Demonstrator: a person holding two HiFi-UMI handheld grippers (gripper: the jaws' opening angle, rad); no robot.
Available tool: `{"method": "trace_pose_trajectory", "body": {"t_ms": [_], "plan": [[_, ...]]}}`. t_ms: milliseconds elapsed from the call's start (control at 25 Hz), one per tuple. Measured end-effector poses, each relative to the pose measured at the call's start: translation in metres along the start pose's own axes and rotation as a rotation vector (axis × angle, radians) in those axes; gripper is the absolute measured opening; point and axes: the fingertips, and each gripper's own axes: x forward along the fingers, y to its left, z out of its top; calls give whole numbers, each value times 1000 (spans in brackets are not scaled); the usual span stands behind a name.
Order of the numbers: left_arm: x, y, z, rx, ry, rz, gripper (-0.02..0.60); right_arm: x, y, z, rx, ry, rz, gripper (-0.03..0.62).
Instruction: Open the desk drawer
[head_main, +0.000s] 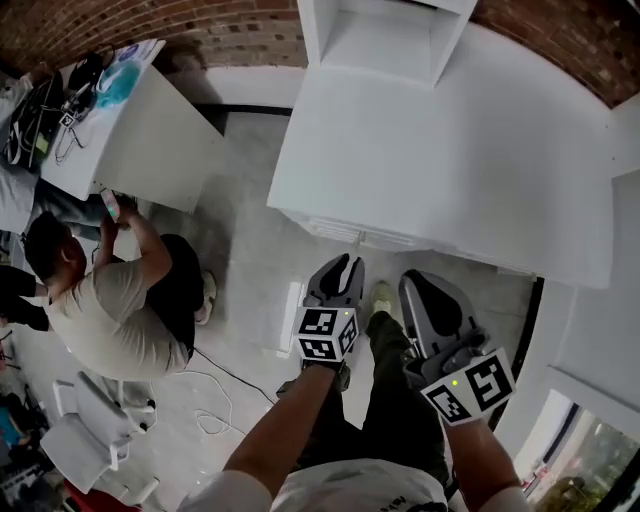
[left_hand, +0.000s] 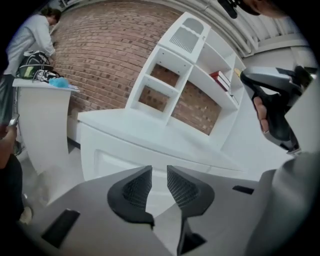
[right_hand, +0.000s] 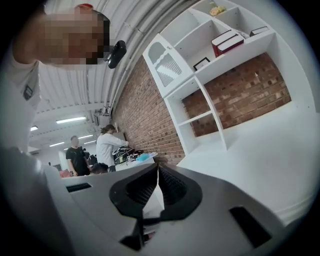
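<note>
The white desk (head_main: 430, 150) fills the upper right of the head view, and its drawer front (head_main: 345, 232) lies along the near edge. In the left gripper view the drawer front (left_hand: 107, 162) is a recessed white panel just beyond the jaws. My left gripper (head_main: 345, 262) (left_hand: 159, 170) hangs a little short of that edge, open, with nothing between its pads. My right gripper (head_main: 418, 280) (right_hand: 158, 170) is beside it to the right, below the desk edge, its fingertips together and empty. It also shows at the right of the left gripper view, held in a hand (left_hand: 261, 112).
A white shelf unit (left_hand: 185, 75) with books stands on the desk against a brick wall. A person (head_main: 110, 310) crouches on the floor at left beside a second white table (head_main: 130, 130) with clutter on it. Cables (head_main: 215, 400) and a chair (head_main: 90, 430) lie at lower left.
</note>
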Motion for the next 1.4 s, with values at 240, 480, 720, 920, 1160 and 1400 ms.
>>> {"method": "trace_pose_trajectory", "body": {"t_ms": [240, 480, 720, 920, 1160, 1400], "plan": [[56, 29, -53, 72, 11, 69, 110, 17, -30, -43, 45, 10, 20, 20], [87, 46, -78, 143, 25, 121, 126, 23, -44, -68, 59, 9, 30, 20], [102, 49, -86, 215, 35, 146, 105, 22, -52, -77, 62, 8, 30, 20], [101, 47, -86, 273, 40, 138, 75, 19, -53, -82, 64, 20, 8, 20], [93, 47, -89, 266, 32, 114, 75, 13, -54, -90, 95, 23, -26, 20], [72, 43, -102, 266, 41, 91, 75, -1, -50, -98, 96, 26, -57, 20]]}}
